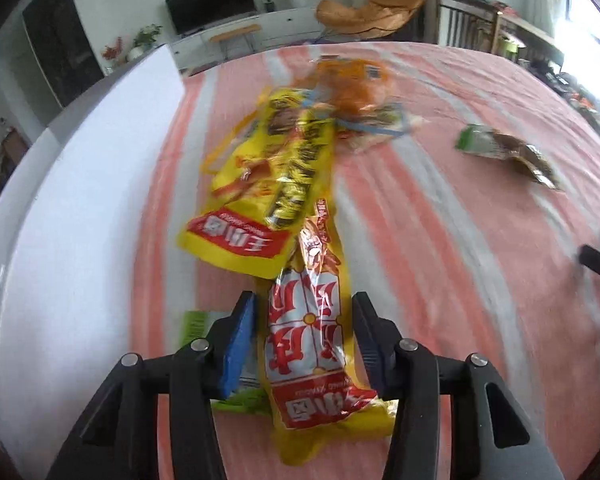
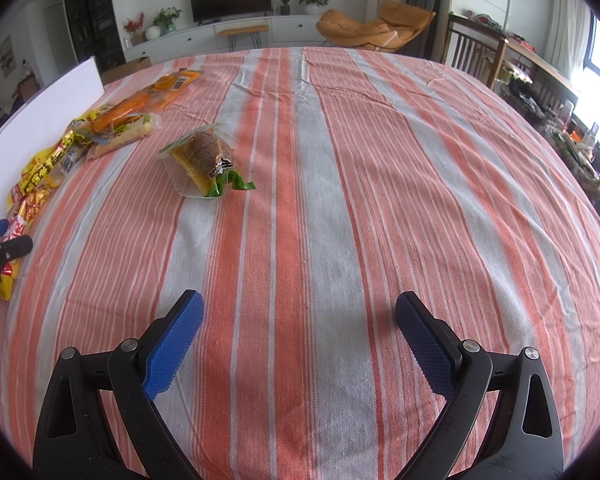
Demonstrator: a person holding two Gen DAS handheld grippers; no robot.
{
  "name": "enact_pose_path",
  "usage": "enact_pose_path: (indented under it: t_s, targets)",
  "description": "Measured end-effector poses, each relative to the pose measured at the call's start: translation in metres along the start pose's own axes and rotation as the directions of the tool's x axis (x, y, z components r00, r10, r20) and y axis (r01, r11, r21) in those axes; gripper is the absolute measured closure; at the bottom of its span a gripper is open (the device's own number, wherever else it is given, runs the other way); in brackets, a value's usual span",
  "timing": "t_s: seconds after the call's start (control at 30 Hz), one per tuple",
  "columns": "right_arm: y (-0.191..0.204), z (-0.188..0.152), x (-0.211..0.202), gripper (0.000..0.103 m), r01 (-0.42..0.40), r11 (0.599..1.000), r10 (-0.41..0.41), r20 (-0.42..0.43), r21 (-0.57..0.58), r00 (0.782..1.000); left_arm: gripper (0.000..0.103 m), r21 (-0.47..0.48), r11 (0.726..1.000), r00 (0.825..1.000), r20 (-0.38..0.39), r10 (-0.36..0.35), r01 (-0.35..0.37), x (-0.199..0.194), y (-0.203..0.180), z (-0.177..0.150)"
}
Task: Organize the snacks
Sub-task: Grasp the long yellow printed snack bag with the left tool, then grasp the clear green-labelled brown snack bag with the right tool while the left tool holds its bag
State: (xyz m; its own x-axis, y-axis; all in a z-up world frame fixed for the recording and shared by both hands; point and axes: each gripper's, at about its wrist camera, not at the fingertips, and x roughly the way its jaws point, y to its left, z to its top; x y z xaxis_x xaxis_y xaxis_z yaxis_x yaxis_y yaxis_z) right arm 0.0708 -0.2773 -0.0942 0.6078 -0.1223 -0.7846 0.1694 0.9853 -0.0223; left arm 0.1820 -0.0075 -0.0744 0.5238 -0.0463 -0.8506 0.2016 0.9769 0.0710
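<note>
My left gripper (image 1: 304,320) is open, its blue pads on either side of a yellow and red snack packet (image 1: 308,344) without pressing it. Beyond it lie a larger yellow packet (image 1: 256,184) and an orange packet (image 1: 352,84) in a row. A green packet (image 1: 196,324) lies under the left finger. A green and brown packet (image 1: 508,148) lies apart on the right; it also shows in the right wrist view (image 2: 206,160). My right gripper (image 2: 300,320) is open and empty above bare cloth. The snack row (image 2: 100,128) shows at its left.
A striped orange and grey cloth (image 2: 340,200) covers the table. A white board (image 1: 80,220) runs along the table's left side. The left gripper (image 2: 0,248) shows at the right view's left edge. Chairs and shelves stand beyond the far edge.
</note>
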Motion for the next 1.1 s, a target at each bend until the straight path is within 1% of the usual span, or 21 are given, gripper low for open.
enact_pose_path:
  t_s: [0.07,0.17,0.23,0.37,0.47,0.53,0.57,0.63,0.67,0.73,0.77,0.8,0.83,0.87,0.9,0.93,0.97,1.0,1.03,1.1]
  targets:
    - [0.001,0.0,0.0,0.005,0.0,1.0,0.0,0.0,0.0,1.0,0.057,-0.021,0.998,0.998,-0.015,-0.067,0.067,-0.003,-0.007,-0.007]
    - [0.0,0.0,0.0,0.005,0.0,1.0,0.0,0.0,0.0,1.0,0.058,-0.022,0.995,0.995,0.002,-0.101,0.101,-0.016,-0.022,-0.027]
    - [0.001,0.0,0.0,0.004,0.0,1.0,0.0,0.0,0.0,1.0,0.058,-0.026,0.992,0.992,0.008,-0.124,0.124,-0.023,-0.025,-0.039]
    - [0.0,0.0,-0.001,0.005,-0.009,1.0,0.009,0.003,0.001,1.0,0.06,-0.092,0.981,0.985,0.022,-0.171,0.173,-0.035,-0.013,-0.056]
    - [0.0,0.007,-0.011,0.006,-0.125,0.992,0.125,0.037,-0.003,0.991,0.06,-0.114,0.978,0.984,0.034,-0.172,0.175,-0.038,-0.005,-0.062]
    - [0.004,0.023,-0.025,0.006,-0.172,0.984,0.175,0.088,-0.039,0.981,0.06,-0.116,0.979,0.986,0.039,-0.164,0.167,-0.037,-0.006,-0.061]
    - [0.009,0.033,-0.028,0.006,-0.183,0.981,0.189,0.097,-0.066,0.977,0.057,-0.115,0.98,0.987,0.041,-0.156,0.16,-0.036,-0.008,-0.061]
    - [0.026,0.06,-0.023,0.006,-0.195,0.969,0.208,0.073,-0.153,0.975,0.055,-0.108,0.984,0.99,0.045,-0.137,0.141,-0.037,-0.013,-0.062]
    - [0.037,0.075,-0.012,0.006,-0.189,0.959,0.202,0.039,-0.211,0.979,0.053,-0.099,0.987,0.992,0.045,-0.122,0.126,-0.037,-0.016,-0.062]
    - [0.051,0.097,0.013,0.006,-0.169,0.943,0.171,-0.02,-0.287,0.985,0.051,-0.081,0.991,0.994,0.038,-0.1,0.103,-0.038,-0.019,-0.064]
    - [0.056,0.107,0.03,0.007,-0.18,0.935,0.165,-0.072,-0.307,0.984,0.051,-0.078,0.993,0.995,0.035,-0.09,0.093,-0.038,-0.019,-0.064]
    - [0.058,0.113,0.046,0.008,-0.201,0.931,0.17,-0.125,-0.306,0.978,0.05,-0.079,0.993,0.996,0.032,-0.086,0.089,-0.039,-0.018,-0.065]
    - [0.059,0.118,0.061,0.021,-0.231,0.93,0.187,-0.173,-0.287,0.967,0.05,-0.082,0.993,0.996,0.031,-0.087,0.089,-0.039,-0.016,-0.066]
    - [0.059,0.119,0.07,0.04,-0.263,0.927,0.211,-0.208,-0.268,0.955,0.05,-0.082,0.993,0.996,0.029,-0.085,0.087,-0.04,-0.016,-0.066]
    - [0.059,0.119,0.08,0.04,-0.298,0.925,0.235,-0.26,-0.237,0.937,0.052,-0.077,0.994,0.997,0.027,-0.079,0.081,-0.039,-0.017,-0.065]
    - [0.059,0.12,0.079,0.042,-0.298,0.926,0.24,-0.247,-0.233,0.939,0.057,-0.07,0.994,0.996,0.032,-0.081,0.083,-0.04,-0.019,-0.065]
    - [0.059,0.119,0.08,0.044,-0.303,0.927,0.24,-0.272,-0.221,0.932,0.059,-0.073,0.993,0.996,0.036,-0.085,0.088,-0.04,-0.018,-0.065]
    - [0.059,0.117,0.078,0.047,-0.301,0.929,0.238,-0.273,-0.216,0.932,0.063,-0.081,0.992,0.995,0.042,-0.089,0.093,-0.04,-0.018,-0.066]
    - [0.057,0.115,0.076,0.048,-0.308,0.932,0.249,-0.279,-0.192,0.927,0.063,-0.095,0.989,0.993,0.049,-0.108,0.112,-0.041,-0.015,-0.066]
    - [0.047,0.11,0.067,0.049,-0.329,0.935,0.287,-0.265,-0.131,0.921,0.064,-0.127,0.98,0.987,0.057,-0.148,0.155,-0.043,-0.011,-0.068]
